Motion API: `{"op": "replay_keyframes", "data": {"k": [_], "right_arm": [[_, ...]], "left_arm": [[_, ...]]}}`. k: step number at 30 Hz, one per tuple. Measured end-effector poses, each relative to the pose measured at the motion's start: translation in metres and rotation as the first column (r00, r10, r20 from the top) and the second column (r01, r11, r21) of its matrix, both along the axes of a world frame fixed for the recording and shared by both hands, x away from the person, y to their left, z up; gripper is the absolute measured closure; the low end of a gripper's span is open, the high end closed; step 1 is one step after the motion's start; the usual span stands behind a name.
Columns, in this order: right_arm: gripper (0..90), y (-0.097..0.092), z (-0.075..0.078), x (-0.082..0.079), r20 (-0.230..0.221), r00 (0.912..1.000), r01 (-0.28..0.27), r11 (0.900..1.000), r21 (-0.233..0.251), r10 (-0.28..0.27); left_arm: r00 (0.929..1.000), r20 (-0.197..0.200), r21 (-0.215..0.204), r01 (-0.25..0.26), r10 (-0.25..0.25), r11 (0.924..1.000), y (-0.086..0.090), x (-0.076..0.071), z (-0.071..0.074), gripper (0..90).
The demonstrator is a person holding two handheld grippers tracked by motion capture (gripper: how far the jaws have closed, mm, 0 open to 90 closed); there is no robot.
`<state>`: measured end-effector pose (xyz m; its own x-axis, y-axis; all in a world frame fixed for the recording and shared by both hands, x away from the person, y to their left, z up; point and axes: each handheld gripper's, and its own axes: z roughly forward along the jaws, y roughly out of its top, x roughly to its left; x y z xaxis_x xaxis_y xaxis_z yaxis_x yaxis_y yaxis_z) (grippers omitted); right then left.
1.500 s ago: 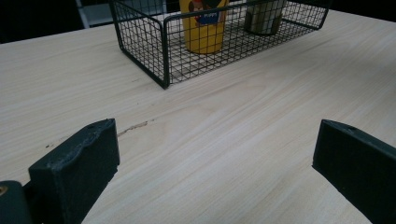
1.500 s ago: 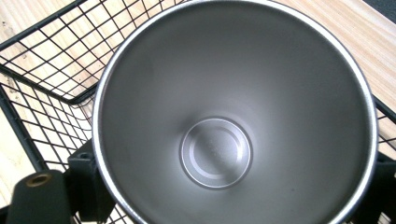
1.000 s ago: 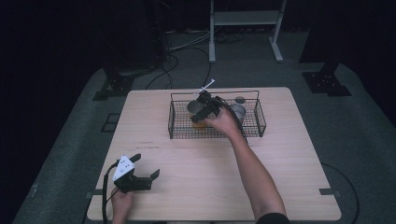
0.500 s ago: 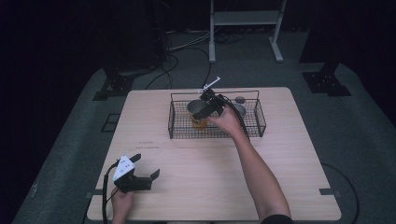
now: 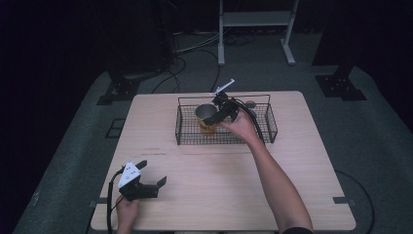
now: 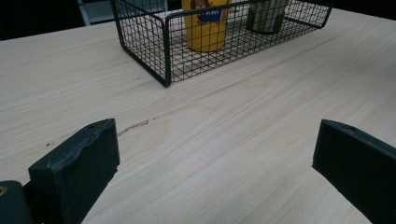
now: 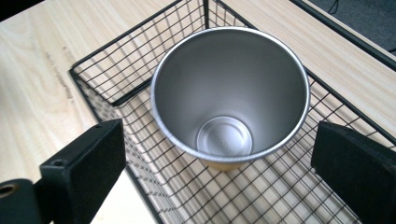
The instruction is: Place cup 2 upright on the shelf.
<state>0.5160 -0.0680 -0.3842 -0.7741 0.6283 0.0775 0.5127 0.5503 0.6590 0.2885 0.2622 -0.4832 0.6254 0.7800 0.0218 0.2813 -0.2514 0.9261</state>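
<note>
A yellow cup (image 5: 205, 118) with a bare metal inside (image 7: 231, 93) stands upright in the left part of a black wire basket (image 5: 265, 127). My right gripper (image 5: 215, 111) hangs open just above the cup, tilted down at it. In the right gripper view its jaws stand wide on either side of the cup's rim without touching it (image 7: 220, 161). My left gripper (image 5: 152, 171) rests open near the table's front left corner, with bare wood between its jaws (image 6: 217, 163). From there the yellow cup (image 6: 205, 23) shows ahead in the basket (image 6: 144, 51).
A second, grey cup (image 5: 251, 104) stands in the basket's far right part, also seen as the grey cup (image 6: 266, 14) in the left gripper view. The right gripper's cable (image 5: 255, 122) runs over the basket. A dark scuff (image 6: 133, 126) marks the wooden table (image 5: 302, 161).
My right gripper and hand have shifted a little to the right and tilted up over the yellow cup. The left gripper has stayed put.
</note>
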Motion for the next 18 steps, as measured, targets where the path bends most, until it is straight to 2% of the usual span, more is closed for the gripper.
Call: {"op": "replay_keyframes", "data": {"k": [1,2,4,6,7,10,13,14,17,18], "right_arm": [[2.5,-0.001,0.002,-0.002,0.003,1.0000,-0.005,1.0000,-0.004,0.005],[2.9,-0.007,0.007,-0.007,0.025,0.9996,-0.010,0.9999,0.002,0.010],[4.3,-0.016,0.013,-0.012,0.027,0.9996,-0.011,0.9994,0.034,0.010],[4.7,-0.025,0.017,-0.016,0.039,0.9991,-0.015,0.9990,0.043,0.013],[4.7,-0.025,0.017,-0.016,0.039,0.9991,-0.015,0.9990,0.043,0.013],[4.9,-0.043,0.023,-0.023,0.037,0.9993,-0.010,0.9974,0.071,0.007],[5.0,-0.053,0.026,-0.029,0.045,0.9989,-0.011,0.9960,0.089,0.007],[5.0,-0.058,0.028,-0.034,0.059,0.9982,-0.007,0.9963,0.085,0.002],[5.3,-0.064,0.029,-0.040,0.057,0.9984,-0.008,0.9964,0.084,0.003],[5.4,-0.069,0.029,-0.048,0.064,0.9980,-0.003,0.9969,0.078,-0.002]], "left_arm": [[1.0000,-0.001,0.001,0.000,0.000,1.0000,0.000,0.000,0.000,0.0],[1.0000,-0.001,-0.001,-0.002,0.002,1.0000,0.000,0.000,0.000,0.0],[1.0000,-0.004,-0.001,-0.003,0.003,1.0000,-0.001,0.000,0.000,0.0],[1.0000,-0.004,-0.001,-0.004,0.004,1.0000,-0.001,-0.001,0.000,0.0],[1.0000,-0.004,-0.001,-0.004,0.004,1.0000,-0.001,-0.001,0.000,0.0],[1.0000,-0.004,0.007,-0.005,0.005,1.0000,-0.001,-0.001,0.000,0.0],[1.0000,-0.005,0.007,-0.004,0.004,1.0000,-0.001,-0.001,0.000,0.0],[1.0000,-0.005,0.012,-0.002,0.002,0.9999,-0.001,-0.001,0.000,0.0],[1.0000,-0.002,0.009,0.000,0.000,1.0000,-0.002,-0.002,-0.001,0.0],[1.0000,0.000,0.013,0.001,-0.001,0.9999,-0.002,-0.002,-0.001,0.0]]}}
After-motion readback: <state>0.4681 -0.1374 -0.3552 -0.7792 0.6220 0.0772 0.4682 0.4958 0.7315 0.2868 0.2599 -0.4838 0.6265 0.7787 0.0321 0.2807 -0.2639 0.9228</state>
